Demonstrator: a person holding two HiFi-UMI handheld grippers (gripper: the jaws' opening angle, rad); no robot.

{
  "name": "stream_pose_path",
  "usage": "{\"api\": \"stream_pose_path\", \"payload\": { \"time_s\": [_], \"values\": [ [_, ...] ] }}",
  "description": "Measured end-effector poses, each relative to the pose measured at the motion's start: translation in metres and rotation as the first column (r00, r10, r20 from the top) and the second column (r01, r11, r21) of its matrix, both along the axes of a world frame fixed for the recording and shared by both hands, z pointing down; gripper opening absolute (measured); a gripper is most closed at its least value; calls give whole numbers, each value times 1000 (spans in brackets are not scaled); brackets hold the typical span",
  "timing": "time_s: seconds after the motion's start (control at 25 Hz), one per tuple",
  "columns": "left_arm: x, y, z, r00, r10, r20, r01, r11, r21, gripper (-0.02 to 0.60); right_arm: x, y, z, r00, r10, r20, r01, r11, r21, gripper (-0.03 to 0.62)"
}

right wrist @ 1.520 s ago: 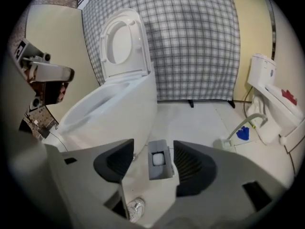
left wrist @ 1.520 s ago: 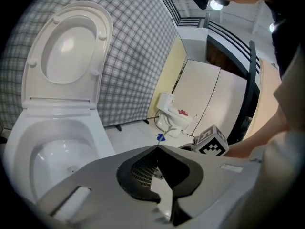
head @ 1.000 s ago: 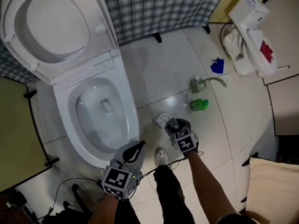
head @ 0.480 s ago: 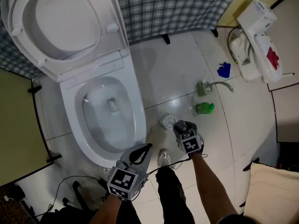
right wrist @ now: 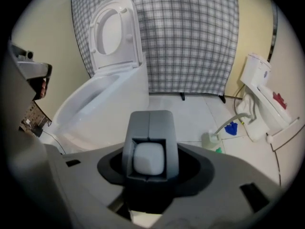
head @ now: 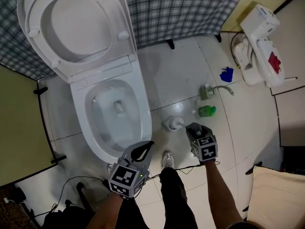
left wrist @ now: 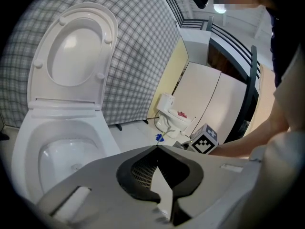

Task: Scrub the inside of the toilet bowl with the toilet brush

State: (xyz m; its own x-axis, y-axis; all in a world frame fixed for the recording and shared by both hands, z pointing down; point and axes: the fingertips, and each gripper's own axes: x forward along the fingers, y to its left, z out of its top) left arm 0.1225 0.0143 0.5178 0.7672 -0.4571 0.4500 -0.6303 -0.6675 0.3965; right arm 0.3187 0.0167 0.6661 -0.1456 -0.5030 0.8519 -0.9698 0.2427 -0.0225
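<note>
One tool is working: the right tool, jaws just closing, is clamping the white plastic toilet brush beside the white ceramic toilet bowl for scrubbing; the left tool is idling, pinched empty.

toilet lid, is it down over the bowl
No, the toilet lid stands raised against the checked backdrop, leaving the bowl open to the head view.

Toilet bowl: glossy white ceramic, smooth. Floor tiles: glossy, reflective. Backdrop cloth: matt checked fabric. Toilet brush handle, in my right claw: smooth white plastic. Claw shell: matt grey.
</note>
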Motion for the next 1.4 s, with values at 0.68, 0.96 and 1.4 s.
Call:
{"api": "stream_pose_path", "payload": {
  "time_s": [0.68, 0.96, 1.4],
  "values": [
    [-93, -29, -80, 987, -162, 20, 161, 985, 61, 9, -62, -46, -255, 976, -18, 218, -77, 905, 418, 212],
    [-129, -33, -89, 974, -226, 30, 224, 973, 61, 9, -134, -68, -287, 943, -132, 305, -26, 886, 463, 210],
    [-162, -32, -55, 959, -280, 52, 280, 960, -2, 9, -221, -79, -215, 923, -195, 332, 65, 929, 365, 210]
  ]
}}
